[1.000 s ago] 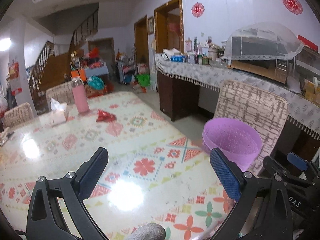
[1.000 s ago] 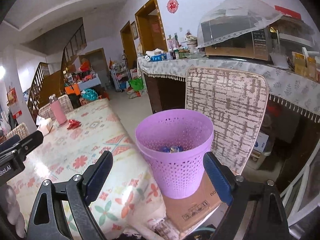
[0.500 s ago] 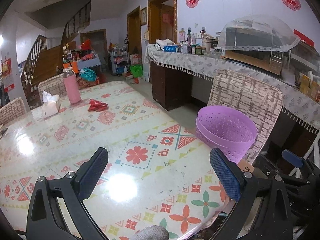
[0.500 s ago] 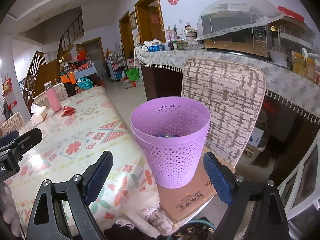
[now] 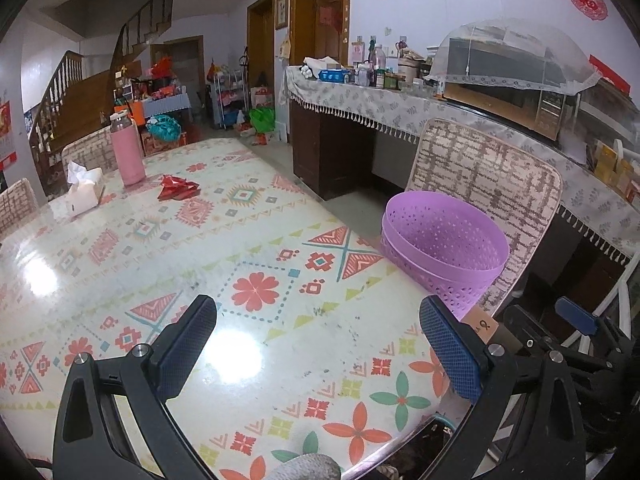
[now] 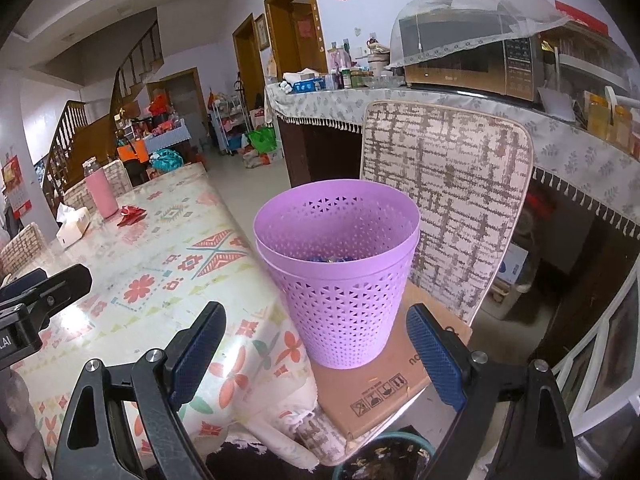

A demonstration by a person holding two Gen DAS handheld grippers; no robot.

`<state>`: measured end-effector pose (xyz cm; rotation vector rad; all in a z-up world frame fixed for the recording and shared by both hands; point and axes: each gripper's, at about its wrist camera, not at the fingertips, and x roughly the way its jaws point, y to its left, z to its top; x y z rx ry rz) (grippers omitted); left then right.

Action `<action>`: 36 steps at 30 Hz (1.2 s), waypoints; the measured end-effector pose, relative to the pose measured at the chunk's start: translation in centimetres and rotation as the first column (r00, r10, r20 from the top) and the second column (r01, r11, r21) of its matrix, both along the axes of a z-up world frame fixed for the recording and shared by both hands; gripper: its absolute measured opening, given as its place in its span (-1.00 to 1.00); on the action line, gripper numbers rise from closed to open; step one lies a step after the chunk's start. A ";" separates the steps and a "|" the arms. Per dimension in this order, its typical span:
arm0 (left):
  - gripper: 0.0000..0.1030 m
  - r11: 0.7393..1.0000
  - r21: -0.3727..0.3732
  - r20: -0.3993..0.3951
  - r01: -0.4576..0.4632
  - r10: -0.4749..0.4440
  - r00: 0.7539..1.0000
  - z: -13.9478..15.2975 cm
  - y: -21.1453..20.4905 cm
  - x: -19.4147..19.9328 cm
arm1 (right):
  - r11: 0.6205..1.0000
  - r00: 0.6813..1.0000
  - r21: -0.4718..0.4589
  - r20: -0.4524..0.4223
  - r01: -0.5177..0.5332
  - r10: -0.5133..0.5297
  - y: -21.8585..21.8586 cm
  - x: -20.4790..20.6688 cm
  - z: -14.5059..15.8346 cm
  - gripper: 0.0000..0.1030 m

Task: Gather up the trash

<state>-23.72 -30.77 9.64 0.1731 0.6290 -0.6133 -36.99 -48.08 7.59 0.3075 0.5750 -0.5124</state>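
A crumpled red wrapper (image 5: 178, 191) lies at the far end of the patterned table (image 5: 256, 248), beside a pink bottle (image 5: 127, 151); it also shows as the red wrapper (image 6: 131, 214) in the right wrist view. A purple perforated bin (image 6: 340, 272) stands on a cardboard box (image 6: 384, 384) on a chair by the table's edge, with some blue scraps inside. My left gripper (image 5: 316, 344) hangs open over the near table, empty. My right gripper (image 6: 314, 350) is open in front of the bin, not touching it.
A white tissue box (image 5: 82, 194) sits near the bottle. The woven chair back (image 6: 444, 208) rises behind the bin. A cloth-covered counter (image 5: 400, 108) with bottles and a netted microwave (image 6: 472, 60) runs along the right wall. A dark bowl (image 6: 384, 458) lies low under the box.
Both views have tipped upward and drawn back slightly: the bin and table sit lower and farther in the frames. Both grippers stay equally wide open.
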 end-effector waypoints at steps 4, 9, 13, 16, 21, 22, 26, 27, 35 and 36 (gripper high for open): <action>0.96 1.000 0.007 -0.005 0.002 -0.002 1.000 -0.2 -0.2 0.1 | 1.000 1.000 0.012 -0.005 0.005 -0.004 -0.3 0.1 -0.3 0.83; 0.96 1.000 0.014 -0.009 0.005 -0.005 1.000 -0.5 -0.3 0.2 | 1.000 1.000 0.022 -0.011 0.002 -0.002 -0.5 0.4 -0.6 0.83; 0.96 1.000 0.021 -0.012 0.008 -0.007 1.000 -0.6 -0.5 0.2 | 1.000 1.000 0.024 -0.012 0.000 0.000 -0.5 0.4 -0.6 0.83; 0.96 1.000 0.021 -0.015 0.008 -0.008 1.000 -0.6 -0.6 0.3 | 1.000 1.000 0.025 -0.012 0.001 -0.001 -0.5 0.5 -0.7 0.83; 0.96 1.000 0.025 -0.018 0.010 -0.010 1.000 -0.8 -0.7 0.3 | 1.000 1.000 0.029 -0.013 0.001 -0.001 -0.5 0.6 -0.9 0.83; 0.96 1.000 0.026 -0.019 0.011 -0.011 1.000 -0.8 -0.7 0.3 | 1.000 1.000 0.030 -0.014 0.001 -0.001 -0.5 0.6 -0.9 0.83; 0.96 1.000 0.028 -0.020 0.013 -0.012 1.000 -1.0 -0.7 0.4 | 0.999 1.000 0.033 -0.016 0.000 0.000 -0.4 0.6 -1.2 0.83; 0.96 1.000 0.028 -0.021 0.013 -0.013 1.000 -1.0 -0.7 0.4 | 0.999 1.000 0.035 -0.017 0.000 0.001 -0.4 0.6 -1.4 0.83; 0.96 0.999 0.031 -0.024 0.015 -0.014 1.000 -1.2 -0.8 0.4 | 0.999 1.000 0.044 -0.024 -0.001 0.002 -0.6 0.7 -1.8 0.83; 0.96 0.999 0.031 -0.025 0.015 -0.014 1.000 -1.2 -0.8 0.4 | 0.999 1.000 0.046 -0.026 -0.001 0.002 -0.7 0.7 -1.8 0.83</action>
